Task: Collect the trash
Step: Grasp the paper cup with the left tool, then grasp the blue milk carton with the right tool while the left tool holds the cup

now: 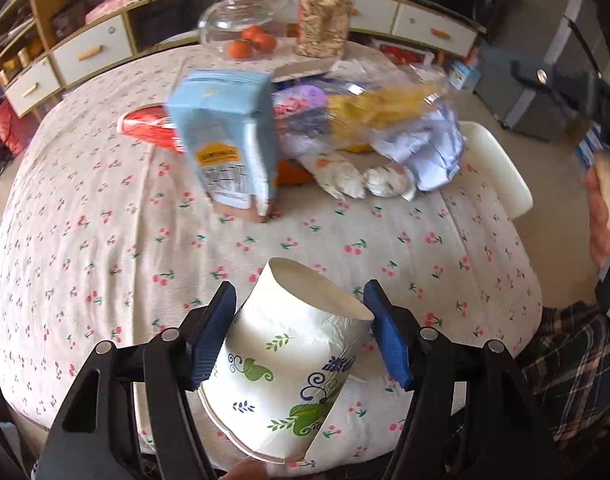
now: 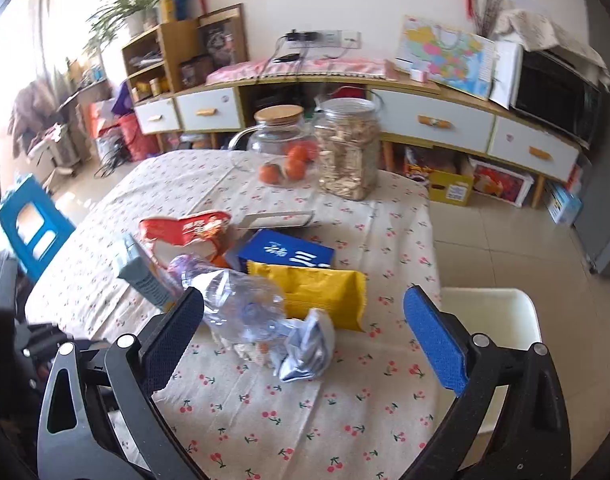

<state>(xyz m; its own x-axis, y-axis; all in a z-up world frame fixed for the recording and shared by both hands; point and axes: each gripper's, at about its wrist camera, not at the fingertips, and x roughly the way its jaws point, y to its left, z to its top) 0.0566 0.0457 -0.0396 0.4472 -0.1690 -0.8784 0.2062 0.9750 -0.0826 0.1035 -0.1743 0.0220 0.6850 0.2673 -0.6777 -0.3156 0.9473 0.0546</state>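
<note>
Desk (image 1: 105,240) with cherry-print cloth carries everything. Far end: two glass jars, one holding oranges (image 2: 283,148), one with dried slices (image 2: 347,148) — not trash, leave.

Mid-desk trash pile, largest first: light-blue carton (image 1: 225,140), leaning, blurred, possibly mid-tip; crushed clear plastic bottle (image 2: 241,304); yellow snack wrapper (image 2: 321,292); blue box (image 2: 289,252); red wrapper (image 2: 185,228); silver foil scrap (image 2: 305,352); white crumpled paper and tissue wads (image 1: 385,180) on the pile's right side in the left-wrist view.

Paper cup (image 1: 289,360), floral print, lies tilted between the left tongs (image 1: 301,336). Left pad touches the cup wall; right pad looks just beside it with a slight gap, so a firm grip is unclear. Tongs medium width. Cup's long axis runs up-left to down-right, rim toward the camera, base pointing at the pile. A fingertip shows at the bottom edge, touching the rim.

Right tongs (image 2: 305,332) wide apart, holding nothing, hovering above the near edge of the pile. Bottle and foil scrap sit directly ahead between the pads; the bottle's long axis runs up-left to down-right, roughly diagonal across the gap. Right hand is clearly the nearer one for the bottle; left is busy with the cup.

Judgement: next move likely drops the right tongs forward and down onto the bottle or foil. Crushed bottle is slick and may squirt out.
</note>
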